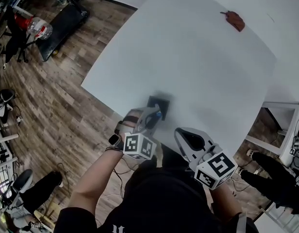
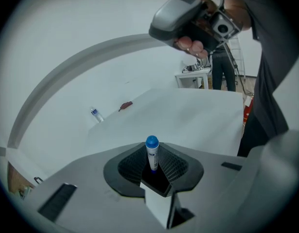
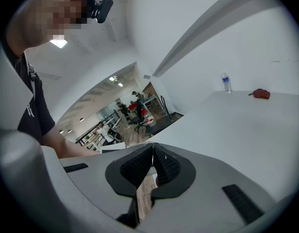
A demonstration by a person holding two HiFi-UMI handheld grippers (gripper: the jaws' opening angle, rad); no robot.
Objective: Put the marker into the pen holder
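1. Left gripper (image 1: 156,114): grey plastic shell, black ribbed fingers (image 2: 132,163) closed to barrel width on the marker (image 2: 152,153).
2. Marker: white round barrel, rounded blue cap. Long axis upright in the left gripper view, cap end up and clear above the fingers, lower end down in the dark mouth of the pen holder (image 1: 159,105). Cannot tell how deep it sits.
3. Pen holder: dark, square, near the worktop (image 1: 188,57) edge closest to the person, directly under the left fingertips.
4. Right gripper (image 3: 152,154): same grey shell, ribbed fingers pressed together with nothing between them, held off the near worktop edge just right of the left gripper.
5. Worktop: smooth, white, matte, broad bare surface beyond the holder.
6. Far side: crumpled reddish-brown thing (image 1: 235,20) and clear bottle (image 3: 226,81), both well apart from the holder.
7. Wood-plank floor (image 1: 52,96) beside the left worktop edge.
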